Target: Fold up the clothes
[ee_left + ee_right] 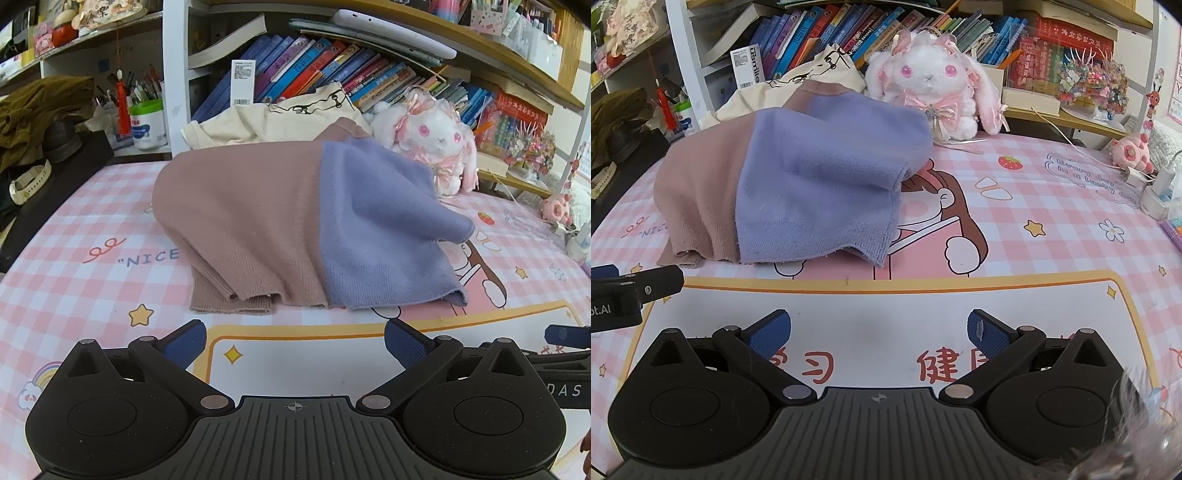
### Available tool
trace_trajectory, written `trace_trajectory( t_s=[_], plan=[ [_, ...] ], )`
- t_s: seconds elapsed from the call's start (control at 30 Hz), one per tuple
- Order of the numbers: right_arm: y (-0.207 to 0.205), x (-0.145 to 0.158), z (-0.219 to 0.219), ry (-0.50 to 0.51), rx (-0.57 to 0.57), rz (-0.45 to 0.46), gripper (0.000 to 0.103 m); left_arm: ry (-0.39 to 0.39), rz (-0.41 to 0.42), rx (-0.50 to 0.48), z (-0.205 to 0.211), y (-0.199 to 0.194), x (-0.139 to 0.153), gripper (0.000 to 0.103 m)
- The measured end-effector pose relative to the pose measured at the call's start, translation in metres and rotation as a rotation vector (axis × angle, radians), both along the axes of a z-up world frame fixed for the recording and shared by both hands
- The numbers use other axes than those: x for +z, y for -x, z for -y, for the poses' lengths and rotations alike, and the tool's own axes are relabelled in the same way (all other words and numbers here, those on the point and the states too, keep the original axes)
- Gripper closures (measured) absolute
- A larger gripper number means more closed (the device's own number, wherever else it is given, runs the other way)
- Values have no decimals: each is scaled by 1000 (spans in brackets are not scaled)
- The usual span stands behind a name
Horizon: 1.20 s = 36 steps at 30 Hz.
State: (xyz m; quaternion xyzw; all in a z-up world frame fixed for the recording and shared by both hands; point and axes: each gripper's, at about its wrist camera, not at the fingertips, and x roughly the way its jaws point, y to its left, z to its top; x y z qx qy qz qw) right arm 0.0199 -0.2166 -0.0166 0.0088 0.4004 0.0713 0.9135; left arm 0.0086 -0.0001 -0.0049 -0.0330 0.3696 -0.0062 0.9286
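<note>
Both of your claws hover with fingers spread and nothing between them: the left claw (295, 343) and the right claw (879, 332) sit near the front edge of the worktop (1071, 236). Your sweater (288, 225), mauve and lavender, lies bunched toward the back edge. Its loose lavender sleeve (424, 210) juts out; pinch only that and the bulk will likely drag crooked, or nudge the plush rabbit (931, 81) just behind. Readable writing: "NICE" on the mat, "usmile" on a box (748, 66).
</note>
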Motion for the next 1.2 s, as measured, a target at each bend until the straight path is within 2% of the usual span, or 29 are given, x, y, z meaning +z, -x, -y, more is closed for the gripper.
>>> trace_trajectory(
  t_s=[0.6,0.73,0.87,1.1,1.2],
  plan=[
    [-6,-6,1,-19,-3,-27,0,-82,37,-25,8,-1,2,0],
    [-11,-7,11,-93,-13,-35,0,-70,48,-33,6,-2,1,0],
    [-29,-4,26,-242,-32,-47,0,-40,56,-40,2,-4,1,0],
    [-90,4,39,-354,-16,-57,2,-75,27,-89,4,-2,-6,0],
    [-120,0,43,-414,-2,-67,2,-85,60,-94,0,4,-5,0]
  ],
)
